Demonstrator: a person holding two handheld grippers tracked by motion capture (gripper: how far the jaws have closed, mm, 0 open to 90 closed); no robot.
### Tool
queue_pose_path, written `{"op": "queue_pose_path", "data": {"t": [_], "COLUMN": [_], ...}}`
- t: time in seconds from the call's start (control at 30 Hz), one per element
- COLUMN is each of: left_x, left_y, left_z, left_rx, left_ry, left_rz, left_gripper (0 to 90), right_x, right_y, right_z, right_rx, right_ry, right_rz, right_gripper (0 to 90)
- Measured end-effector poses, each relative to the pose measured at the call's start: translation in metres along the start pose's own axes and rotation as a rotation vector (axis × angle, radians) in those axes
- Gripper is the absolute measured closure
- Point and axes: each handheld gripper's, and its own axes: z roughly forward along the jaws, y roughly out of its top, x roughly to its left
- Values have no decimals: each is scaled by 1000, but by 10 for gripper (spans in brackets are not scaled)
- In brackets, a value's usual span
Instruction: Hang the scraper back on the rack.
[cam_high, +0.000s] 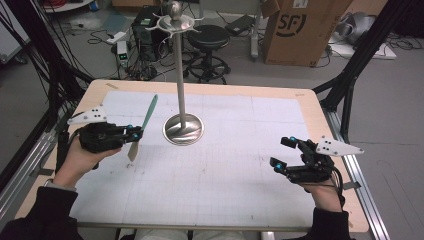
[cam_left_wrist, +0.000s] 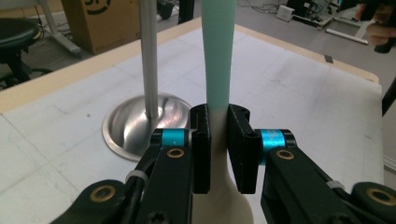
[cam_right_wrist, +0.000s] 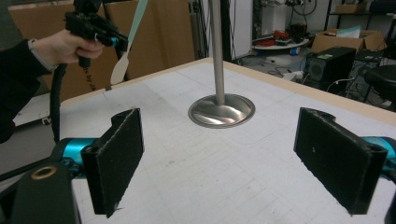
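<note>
The left tool (cam_high: 134, 133) is seen clamped on a spatula (cam_high: 143, 126), gripped where the pale blade meets the teal handle. The spatula is held tilted above the surface (cam_high: 240, 180), handle pointing up and away, blade hanging down clear of the mat. In the left gripper view the two pads (cam_left_wrist: 201, 149) are pressed against the neck of the spatula on both sides. Just beyond it, a metal stand (cam_high: 183, 127) is set upright on the surface, its round base resting on the gridded mat and a hooked top carried on the pole. The right tool (cam_high: 284, 152) is held well apart over the right side, its jaws spread wide with nothing between them.
</note>
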Motion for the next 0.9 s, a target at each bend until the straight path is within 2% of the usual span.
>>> {"op": "queue_pose_path", "data": {"t": [0.3,0.37,0.63,0.9], "left_x": [12,14,24,27], "left_y": [42,49,81,104], "left_z": [-15,-18,-27,-23], "left_rx": [-36,-42,-101,-141], "left_ry": [36,48,67,73], "left_rz": [24,41,25,29], "left_gripper": [800,800,801,800], "right_x": [0,-1,0,-1], "right_y": [0,0,-1,0], "right_z": [0,0,1,-2], "right_rx": [-1,0,2,-6], "right_ry": [0,0,2,1], "right_rz": [-2,-1,0,0], "right_gripper": [148,148,148,148]}}
